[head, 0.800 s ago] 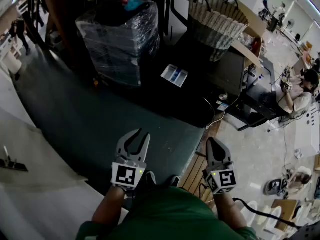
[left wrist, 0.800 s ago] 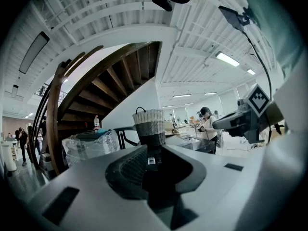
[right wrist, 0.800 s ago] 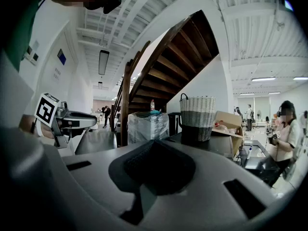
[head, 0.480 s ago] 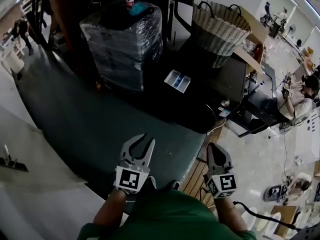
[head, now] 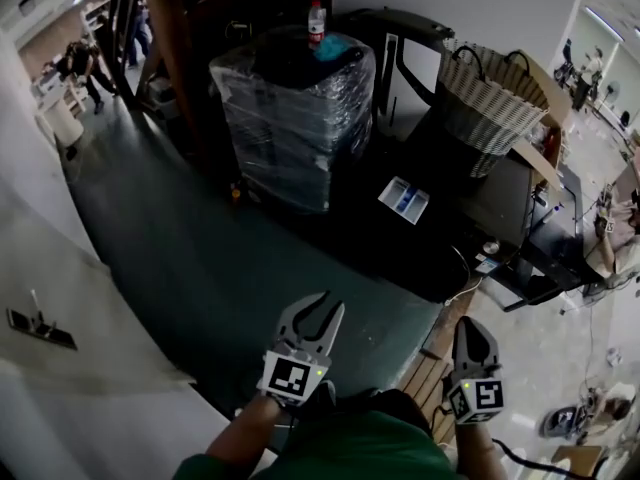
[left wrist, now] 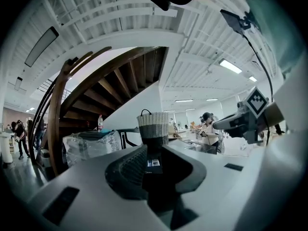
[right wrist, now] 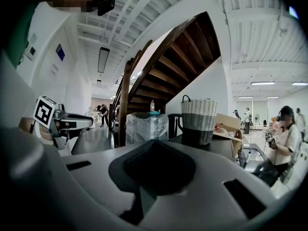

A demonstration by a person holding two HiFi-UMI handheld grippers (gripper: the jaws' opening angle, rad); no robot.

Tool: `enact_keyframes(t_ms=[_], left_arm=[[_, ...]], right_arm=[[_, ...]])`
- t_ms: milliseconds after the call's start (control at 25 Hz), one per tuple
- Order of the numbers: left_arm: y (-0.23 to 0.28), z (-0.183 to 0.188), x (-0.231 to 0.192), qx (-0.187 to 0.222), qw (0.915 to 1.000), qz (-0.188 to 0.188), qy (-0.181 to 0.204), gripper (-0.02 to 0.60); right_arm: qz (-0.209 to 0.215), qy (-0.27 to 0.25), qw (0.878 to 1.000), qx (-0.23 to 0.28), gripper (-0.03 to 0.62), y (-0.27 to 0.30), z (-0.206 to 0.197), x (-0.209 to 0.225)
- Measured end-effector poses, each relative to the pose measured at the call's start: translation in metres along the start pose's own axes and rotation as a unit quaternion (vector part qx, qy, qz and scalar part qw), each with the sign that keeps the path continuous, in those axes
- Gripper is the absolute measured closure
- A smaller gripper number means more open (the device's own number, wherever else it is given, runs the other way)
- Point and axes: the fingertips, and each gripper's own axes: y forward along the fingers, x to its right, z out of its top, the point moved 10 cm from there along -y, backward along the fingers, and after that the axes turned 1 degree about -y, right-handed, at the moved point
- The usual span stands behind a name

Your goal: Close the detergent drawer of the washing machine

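Note:
A dark washing machine (head: pixel 425 253) stands ahead of me on the green floor. Its white and blue detergent drawer (head: pixel 404 199) sticks out of the front. Low in the head view, well short of the machine, my left gripper (head: pixel 321 307) is open with its jaws in a V and nothing between them. In the left gripper view the drawer (left wrist: pixel 153 162) shows far off through the gap of the left gripper (left wrist: pixel 154 154). My right gripper (head: pixel 469 326) is shut and empty, off to the machine's near right. In its own view the right gripper (right wrist: pixel 156 153) has its pads together.
A wicker basket (head: pixel 490 103) sits on top of the machine. A plastic-wrapped stack (head: pixel 295 118) with a bottle (head: pixel 317 16) on it stands to the left, by a wooden staircase (right wrist: pixel 159 66). Wooden slats (head: pixel 428 368) lie near my right gripper. A dark desk (head: pixel 545 238) stands at the right.
The machine, basket and wrapped stack have slid right and down in the head view. Both grippers sit lower and further right in the frame, each in the same state.

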Motion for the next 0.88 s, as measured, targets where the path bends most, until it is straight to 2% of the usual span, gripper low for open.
enact_keyframes(t_ms=[360, 600, 880], left_arm=[[0.046, -0.029, -0.009, -0.042, 0.9990, -0.002, -0.015, 0.477], [0.102, -0.022, -0.011, -0.058, 0.9978, 0.021, -0.026, 0.477], [0.177, -0.009, -0.001, -0.069, 0.9970, 0.034, -0.011, 0.476]], right_arm=[[0.019, 0.002, 1.000, -0.022, 0.572, 0.045, -0.023, 0.017], [0.024, 0.019, 0.999, -0.013, 0.572, 0.091, -0.028, 0.062], [0.063, 0.026, 0.998, -0.016, 0.572, 0.141, -0.023, 0.124]])
